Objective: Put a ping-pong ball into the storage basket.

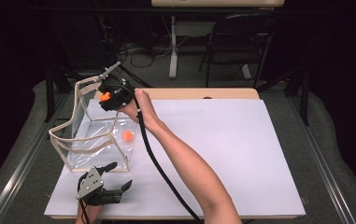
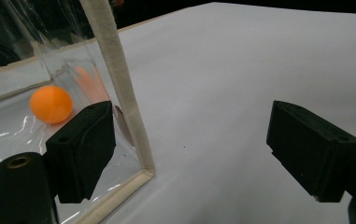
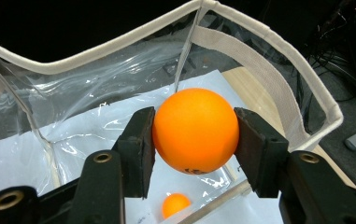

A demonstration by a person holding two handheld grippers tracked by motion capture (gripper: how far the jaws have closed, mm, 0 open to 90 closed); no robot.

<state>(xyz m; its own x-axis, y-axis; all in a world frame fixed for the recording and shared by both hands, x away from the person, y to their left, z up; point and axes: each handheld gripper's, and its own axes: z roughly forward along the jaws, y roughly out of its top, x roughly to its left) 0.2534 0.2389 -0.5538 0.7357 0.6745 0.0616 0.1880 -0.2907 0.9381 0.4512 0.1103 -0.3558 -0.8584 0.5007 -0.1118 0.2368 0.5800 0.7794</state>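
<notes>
Right gripper view puts us right over the action: the right gripper (image 3: 195, 133) has its two black jaws pinching an orange ball (image 3: 195, 130) from either side, pads pressed on it, poised above the open mouth of the clear bag (image 3: 278, 74) with the white trim. And look down past that ball, there's a second orange ball (image 3: 174, 204) already lying on the bag's floor! So one is in, and one is hanging over the opening, not yet let go.

High view confirms the layout: the right gripper (image 1: 112, 95) is up at the bag's far rim with the orange ball (image 1: 105, 96) showing at its tip, the ball inside (image 1: 127, 136) sits low in the bag (image 1: 91, 140), and the left gripper (image 1: 102, 186) waits on the white table sheet (image 1: 222, 140) just in front of the bag.

Left gripper view shows those jaws spread wide, nothing between them, one of them just beside the bag's corner seam (image 2: 119, 84), though whether it actually touches the plastic is hard to call from here.

My read: well under way. What's left for this ball is the release into the bag. No further balls show on the sheet, so this may be the last one.
</notes>
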